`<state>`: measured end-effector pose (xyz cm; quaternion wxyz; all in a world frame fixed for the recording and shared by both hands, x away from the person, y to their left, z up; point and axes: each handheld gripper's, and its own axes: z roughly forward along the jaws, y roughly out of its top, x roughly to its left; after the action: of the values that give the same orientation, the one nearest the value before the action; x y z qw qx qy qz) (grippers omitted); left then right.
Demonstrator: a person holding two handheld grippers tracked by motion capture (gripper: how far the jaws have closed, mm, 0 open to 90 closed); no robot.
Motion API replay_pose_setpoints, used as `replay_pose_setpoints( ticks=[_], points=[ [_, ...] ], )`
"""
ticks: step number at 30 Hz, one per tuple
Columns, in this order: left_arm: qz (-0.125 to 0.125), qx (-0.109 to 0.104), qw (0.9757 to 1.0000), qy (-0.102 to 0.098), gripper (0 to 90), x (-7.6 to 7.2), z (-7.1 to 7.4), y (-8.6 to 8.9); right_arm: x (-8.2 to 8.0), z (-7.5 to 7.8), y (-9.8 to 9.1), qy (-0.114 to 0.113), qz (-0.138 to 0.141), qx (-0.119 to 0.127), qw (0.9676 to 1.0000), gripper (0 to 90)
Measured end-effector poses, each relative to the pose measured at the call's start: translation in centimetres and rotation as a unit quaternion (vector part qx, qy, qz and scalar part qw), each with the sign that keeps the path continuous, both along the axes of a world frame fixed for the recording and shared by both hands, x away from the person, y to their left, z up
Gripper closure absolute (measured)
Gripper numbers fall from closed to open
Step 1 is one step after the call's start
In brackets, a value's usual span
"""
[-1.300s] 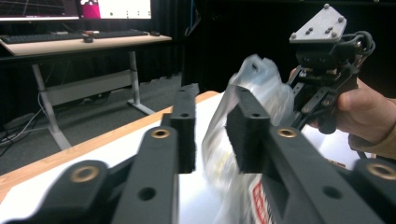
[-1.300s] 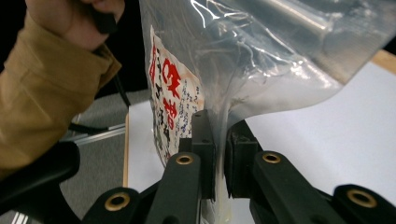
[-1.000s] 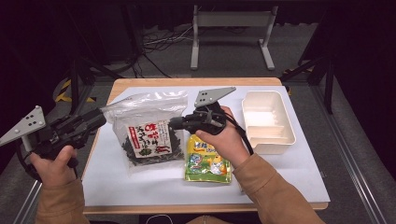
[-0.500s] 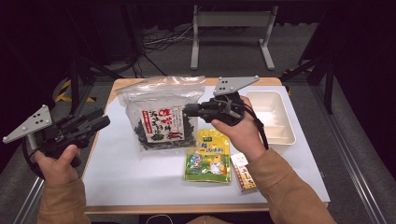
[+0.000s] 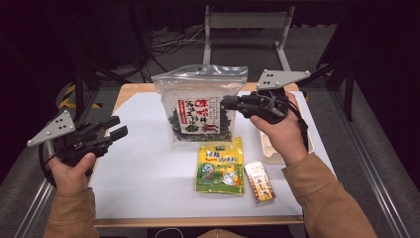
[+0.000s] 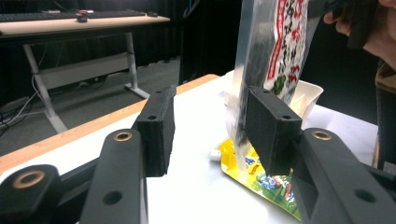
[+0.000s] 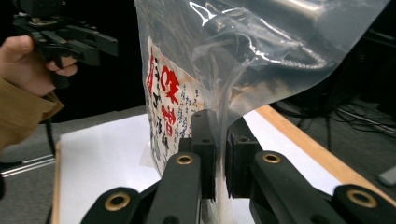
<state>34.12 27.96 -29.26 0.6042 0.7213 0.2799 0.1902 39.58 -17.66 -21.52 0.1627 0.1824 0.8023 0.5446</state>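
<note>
Left of the seaweed bag the white mat lies bare, wide open for a pass; just in front of the bag the yellow pouch and small snack box block, and the white tray crowds its right

Clear snack bag beyond empty, parted jaws

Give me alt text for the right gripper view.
The right gripper pinches the edge of a clear bag of dark dried food with a red and white label, holding it upright above the white table. The left gripper shows at the upper left in the person's hand.
</note>
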Motion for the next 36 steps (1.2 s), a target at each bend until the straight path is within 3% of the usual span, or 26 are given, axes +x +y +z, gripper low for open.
replay_pose_setpoints(
  ticks=[14, 22, 29, 36],
  points=[
    [0.004, 0.036, 0.9992, 0.013, 47.6, 1.1, -1.3, -1.2, 0.3, 1.1, -4.2, -0.021, -0.057, -0.005, 0.9982, 84.8],
    [0.005, 0.041, 0.9987, 0.029, 44.0, 2.0, -2.4, -1.2, 0.9, 1.4, -6.7, -0.035, -0.093, -0.013, 0.9949, 84.8],
    [0.009, 0.037, 0.9991, 0.018, 41.7, 2.5, -3.3, -1.4, 1.5, 1.5, -8.7, -0.038, -0.119, -0.009, 0.9921, 84.8],
    [0.013, 0.045, 0.9983, 0.034, 37.0, 3.0, -3.9, -1.4, 2.0, 1.3, -10.3, -0.050, -0.137, -0.012, 0.9892, 84.7]
  ],
)
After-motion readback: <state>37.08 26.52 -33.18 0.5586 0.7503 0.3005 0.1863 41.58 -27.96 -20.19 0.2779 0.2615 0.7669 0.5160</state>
